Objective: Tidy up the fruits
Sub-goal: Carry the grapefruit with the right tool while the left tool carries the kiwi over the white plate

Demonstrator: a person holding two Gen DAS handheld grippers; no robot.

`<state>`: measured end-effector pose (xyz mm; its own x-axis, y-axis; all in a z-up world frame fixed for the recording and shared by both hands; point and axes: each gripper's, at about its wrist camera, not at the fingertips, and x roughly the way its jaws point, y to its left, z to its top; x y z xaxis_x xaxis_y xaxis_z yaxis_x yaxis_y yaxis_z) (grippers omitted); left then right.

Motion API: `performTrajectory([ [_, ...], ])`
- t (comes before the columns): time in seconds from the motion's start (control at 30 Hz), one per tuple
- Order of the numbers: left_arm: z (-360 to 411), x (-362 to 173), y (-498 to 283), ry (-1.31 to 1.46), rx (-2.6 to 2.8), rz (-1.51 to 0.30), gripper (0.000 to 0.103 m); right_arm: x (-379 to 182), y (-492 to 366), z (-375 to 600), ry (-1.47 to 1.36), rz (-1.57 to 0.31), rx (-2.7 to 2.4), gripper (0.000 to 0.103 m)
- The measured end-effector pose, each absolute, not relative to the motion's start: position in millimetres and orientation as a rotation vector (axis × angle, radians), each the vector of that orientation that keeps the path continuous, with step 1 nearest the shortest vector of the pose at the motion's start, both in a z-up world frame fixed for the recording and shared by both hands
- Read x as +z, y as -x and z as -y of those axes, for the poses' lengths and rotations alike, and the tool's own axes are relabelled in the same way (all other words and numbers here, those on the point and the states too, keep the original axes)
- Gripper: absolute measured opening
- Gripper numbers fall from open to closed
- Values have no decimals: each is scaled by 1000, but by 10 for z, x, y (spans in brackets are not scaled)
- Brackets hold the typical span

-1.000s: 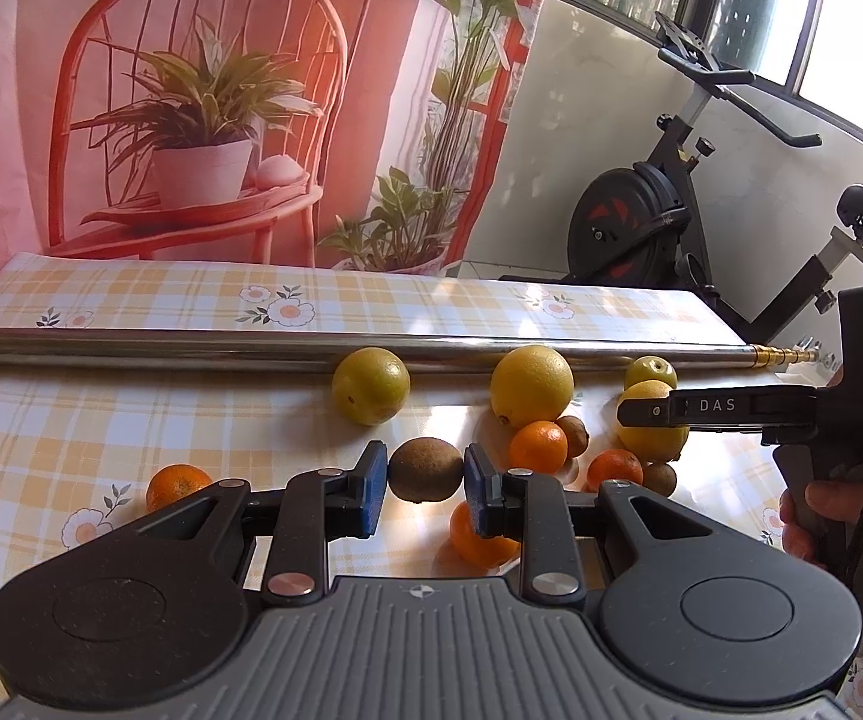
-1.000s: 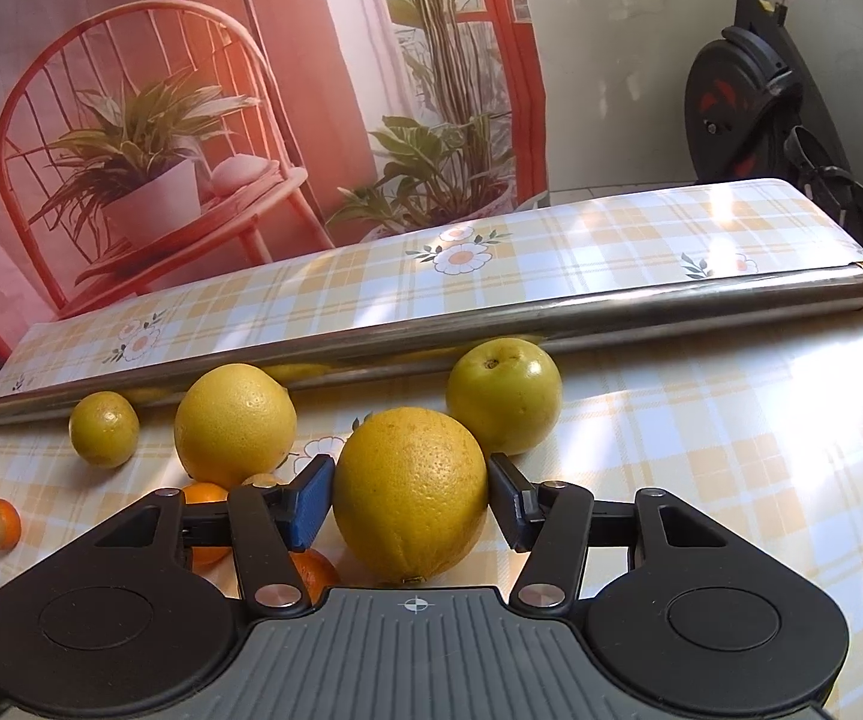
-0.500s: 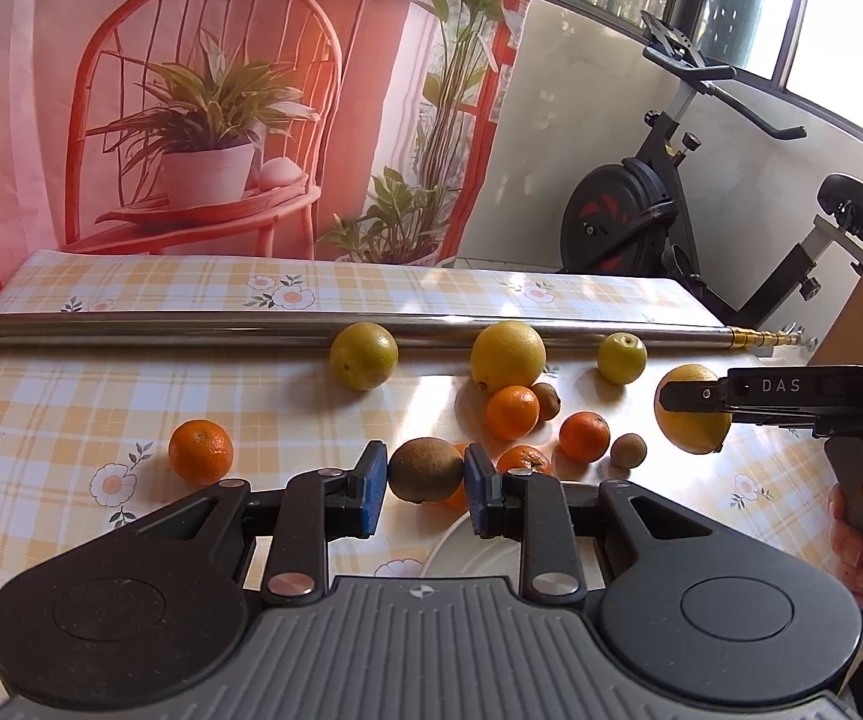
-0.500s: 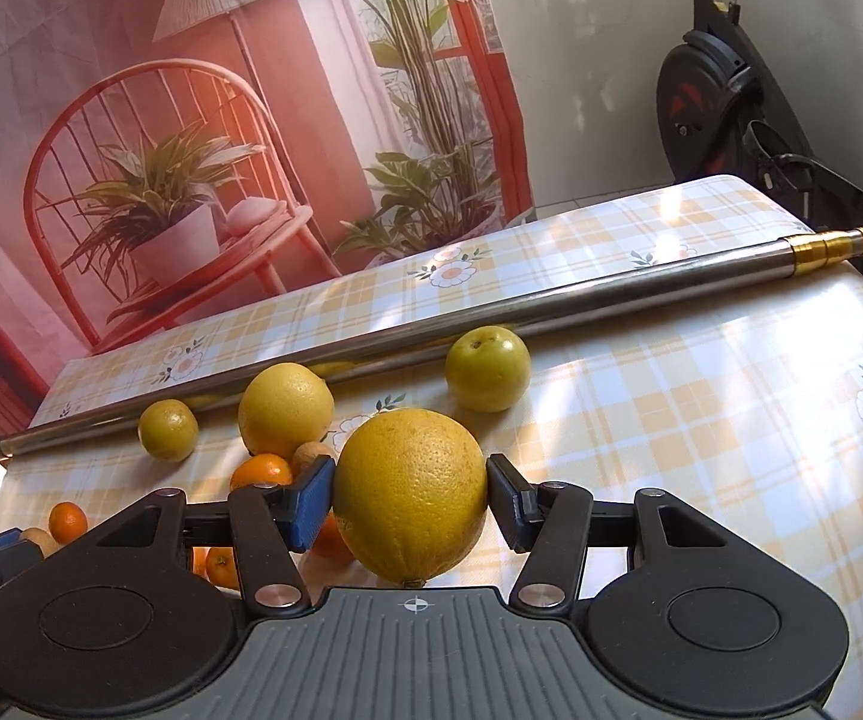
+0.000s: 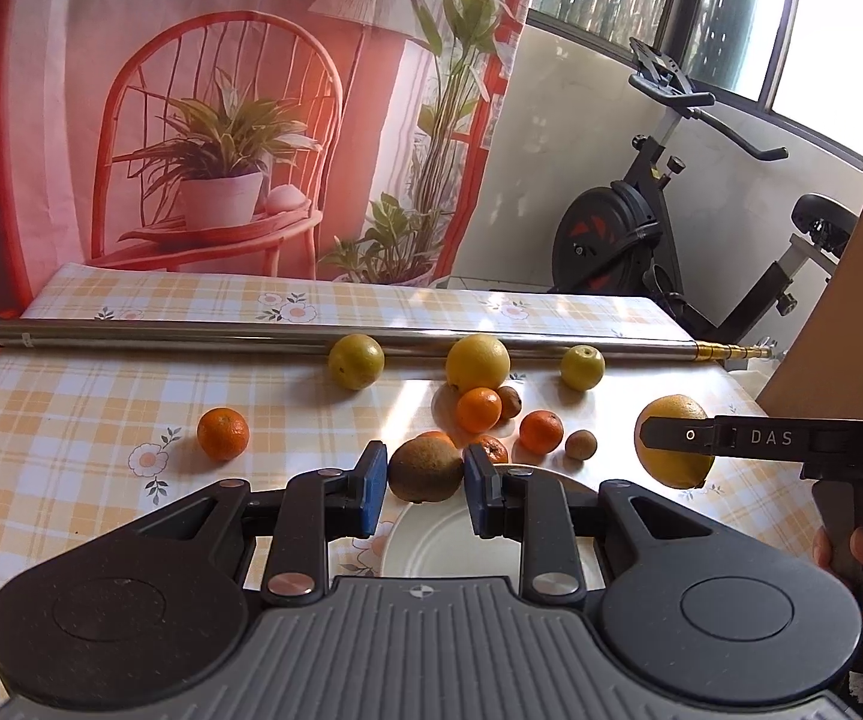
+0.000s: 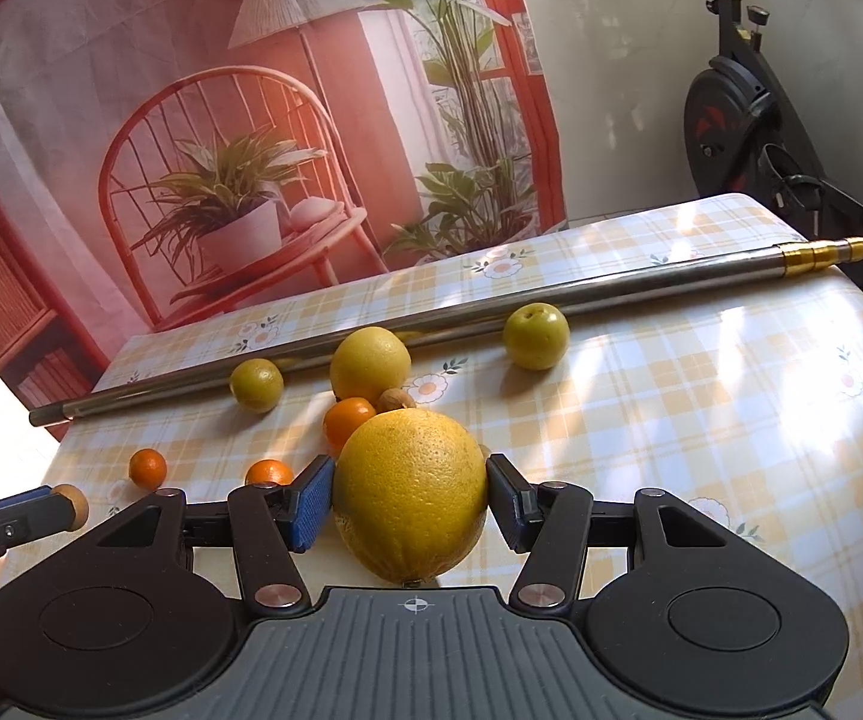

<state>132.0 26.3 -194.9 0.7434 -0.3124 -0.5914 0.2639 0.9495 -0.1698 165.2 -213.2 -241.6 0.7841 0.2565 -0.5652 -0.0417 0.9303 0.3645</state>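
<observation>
My left gripper is shut on a brown kiwi, held above a white plate. My right gripper is shut on a big yellow orange; the left wrist view shows that same orange in the air at the right, a black finger across it. Loose on the checked tablecloth lie several small tangerines, a lone tangerine at the left, a large yellow citrus, two greenish-yellow fruits and small brown fruits.
A long metal pole lies across the far side of the table, just behind the fruit. A printed backdrop hangs beyond it, and an exercise bike stands off the table's far right. A hand holds the right gripper's handle.
Both grippers pulled back and rose with their fruit. The table fruits now sit farther off, and the white plate has come into view under the kiwi.
</observation>
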Motion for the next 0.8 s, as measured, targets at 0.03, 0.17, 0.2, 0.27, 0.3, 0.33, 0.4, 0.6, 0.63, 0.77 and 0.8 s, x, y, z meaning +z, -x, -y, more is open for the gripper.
performTrajectory([
  [0.03,-265,-1931,-1280,69,-315,-658,29,-2405,-1608,2108,-340,-649,166,51],
  [0.17,-259,-1903,-1159,42,-314,-653,29,-2398,-1434,2054,-362,-638,195,51],
  [0.2,-255,-1915,-1146,41,-315,-655,29,-2406,-1396,2036,-363,-638,202,51],
  [0.27,-240,-1956,-1141,36,-318,-663,29,-2445,-1332,1983,-357,-647,213,51],
  [0.3,-228,-1979,-1147,33,-321,-671,29,-2472,-1311,1955,-352,-656,216,51],
  [0.33,-218,-2006,-1154,31,-327,-680,29,-2505,-1297,1932,-348,-666,219,51],
  [0.4,-199,-2072,-1156,26,-349,-694,29,-2563,-1274,1899,-341,-682,229,51],
  [0.6,-98,-2343,-1247,-9,-383,-753,29,-2739,-1257,1810,-311,-720,240,51],
  [0.63,-90,-2392,-1271,-13,-383,-765,29,-2761,-1265,1798,-307,-725,239,51],
  [0.77,-119,-2538,-1377,29,-375,-819,29,-2851,-1310,1740,-272,-742,229,51],
  [0.8,-124,-2562,-1394,33,-372,-824,29,-2858,-1317,1735,-266,-740,233,51],
])
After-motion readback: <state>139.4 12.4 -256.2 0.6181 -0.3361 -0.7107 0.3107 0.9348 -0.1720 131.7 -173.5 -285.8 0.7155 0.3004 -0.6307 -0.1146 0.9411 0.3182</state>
